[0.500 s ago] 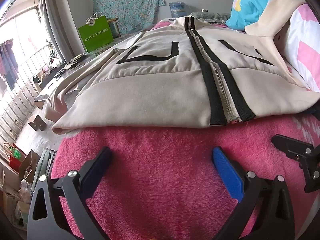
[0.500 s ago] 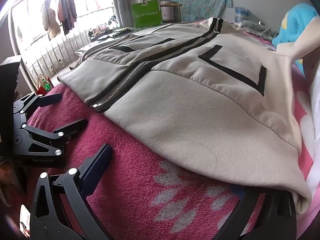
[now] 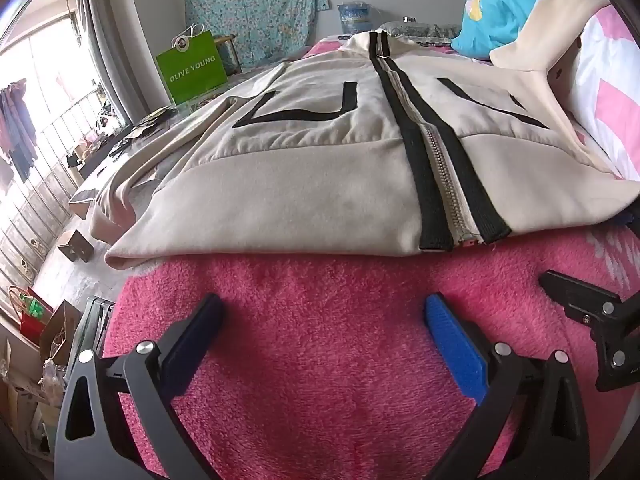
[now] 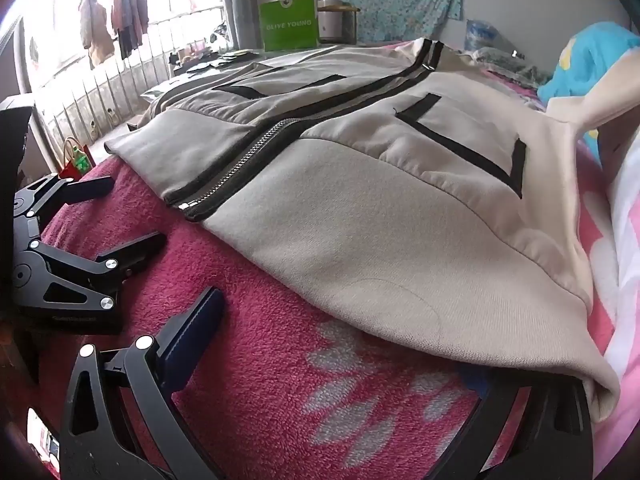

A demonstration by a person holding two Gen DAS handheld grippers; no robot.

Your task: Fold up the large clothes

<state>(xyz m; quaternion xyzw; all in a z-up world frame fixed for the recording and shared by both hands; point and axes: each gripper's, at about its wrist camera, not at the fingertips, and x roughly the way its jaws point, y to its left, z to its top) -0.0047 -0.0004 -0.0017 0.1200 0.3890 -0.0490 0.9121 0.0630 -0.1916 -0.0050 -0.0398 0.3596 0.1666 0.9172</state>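
Observation:
A beige zip jacket (image 3: 304, 184) with black trim lies front-up and flat on a pink fleece blanket (image 3: 320, 360) covering the bed. Its hem faces me. My left gripper (image 3: 322, 312) hovers open over bare blanket just short of the hem, with nothing between its fingers. In the right wrist view the jacket (image 4: 380, 220) fills the middle. My right gripper (image 4: 344, 344) is open at the hem's right corner. Its left finger (image 4: 196, 324) rests over the blanket, and the other finger is hidden under the hem. The left gripper (image 4: 120, 216) shows at the left edge.
A green paper bag (image 3: 192, 72) stands beyond the bed by the window. A blue cushion (image 3: 508, 12) and pink-and-white striped bedding (image 3: 608, 100) lie along the right side. The bed drops off at the left to a floor with bags and boxes (image 3: 48, 336).

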